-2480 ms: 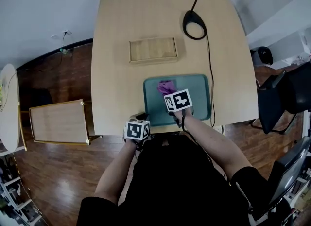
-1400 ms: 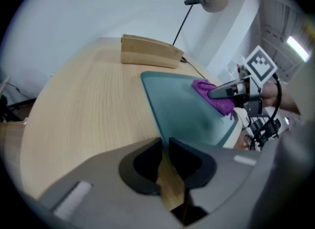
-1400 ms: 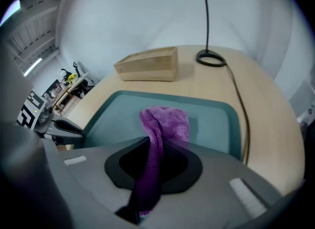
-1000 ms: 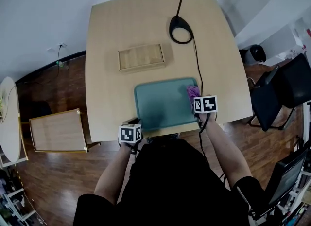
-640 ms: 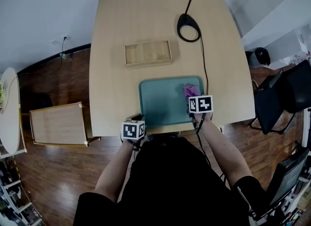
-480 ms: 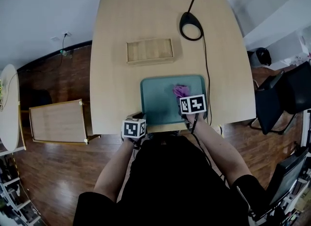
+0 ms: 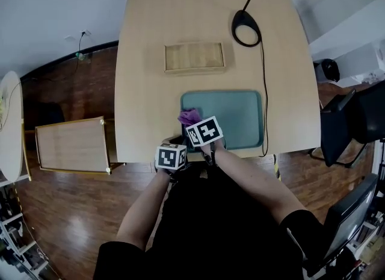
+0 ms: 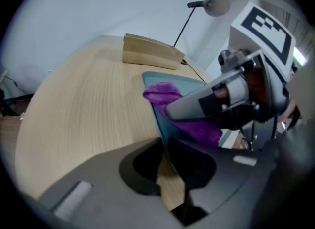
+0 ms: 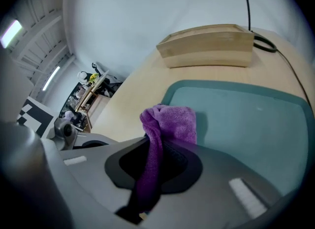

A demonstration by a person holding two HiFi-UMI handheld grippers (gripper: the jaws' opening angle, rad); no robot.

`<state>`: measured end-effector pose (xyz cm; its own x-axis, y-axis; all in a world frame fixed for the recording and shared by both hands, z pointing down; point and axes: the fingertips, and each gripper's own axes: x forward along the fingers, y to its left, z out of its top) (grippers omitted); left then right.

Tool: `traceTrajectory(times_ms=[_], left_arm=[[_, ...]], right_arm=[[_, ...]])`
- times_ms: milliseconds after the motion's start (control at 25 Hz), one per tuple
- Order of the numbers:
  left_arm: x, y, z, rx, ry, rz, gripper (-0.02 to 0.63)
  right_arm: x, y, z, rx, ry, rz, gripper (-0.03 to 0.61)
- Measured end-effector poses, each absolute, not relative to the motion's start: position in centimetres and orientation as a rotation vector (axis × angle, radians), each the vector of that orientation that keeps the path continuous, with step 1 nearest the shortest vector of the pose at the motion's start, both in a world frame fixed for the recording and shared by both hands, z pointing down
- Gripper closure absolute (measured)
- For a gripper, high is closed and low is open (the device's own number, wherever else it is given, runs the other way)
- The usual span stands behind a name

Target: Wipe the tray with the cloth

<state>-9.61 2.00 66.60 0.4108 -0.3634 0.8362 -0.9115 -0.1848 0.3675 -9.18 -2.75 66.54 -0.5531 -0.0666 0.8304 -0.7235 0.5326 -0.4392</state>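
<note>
A teal tray (image 7: 231,111) lies near the front edge of the light wooden table (image 7: 150,92). My left gripper (image 8: 165,160) is shut on the tray's near left rim (image 8: 153,107), which runs between its jaws. Held by my right gripper (image 9: 151,166), which is shut on it, the purple cloth (image 9: 170,124) hangs out ahead of the jaws. In the head view the cloth (image 7: 189,117) rests at the tray's left edge, just beyond the right gripper's marker cube (image 7: 203,132). The left gripper's cube (image 7: 171,156) sits close beside it.
A shallow wooden box (image 7: 194,57) lies beyond the tray. A black lamp base (image 7: 246,29) stands at the back right, and its cable (image 7: 263,92) runs along the tray's right side. A dark chair (image 7: 355,116) is at the right, a wooden panel (image 7: 72,146) on the floor at the left.
My right gripper has swept the cloth across the tray from its right side to its left edge. The left gripper has stayed on the tray's near left rim.
</note>
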Motion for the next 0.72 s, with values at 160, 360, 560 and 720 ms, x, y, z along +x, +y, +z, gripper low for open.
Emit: traceTrajectory(times_ms=[160,360,560,720], left_arm=[[-10.0,1.8,66.6,1.736,-1.119,0.727,0.548],[-10.1,1.9,66.8,1.728,-1.123,0.718,0.549],[-10.3,1.9,67.0,1.719,-1.141,0.715,0.551],[-10.0,1.9,67.0,1.719,-1.131,0.713,0.551]], right_arm=[[-11.1,-2.0,66.8,0.558,-1.989,1.013,0.528],[-9.6,-2.0,66.7,0.541,-2.004,1.052,0.528],[-5.0,-1.9,66.8,0.617,-1.991,1.015,0.528],[0.7,-2.7,66.8,0.718,-1.966,1.038,0.528]])
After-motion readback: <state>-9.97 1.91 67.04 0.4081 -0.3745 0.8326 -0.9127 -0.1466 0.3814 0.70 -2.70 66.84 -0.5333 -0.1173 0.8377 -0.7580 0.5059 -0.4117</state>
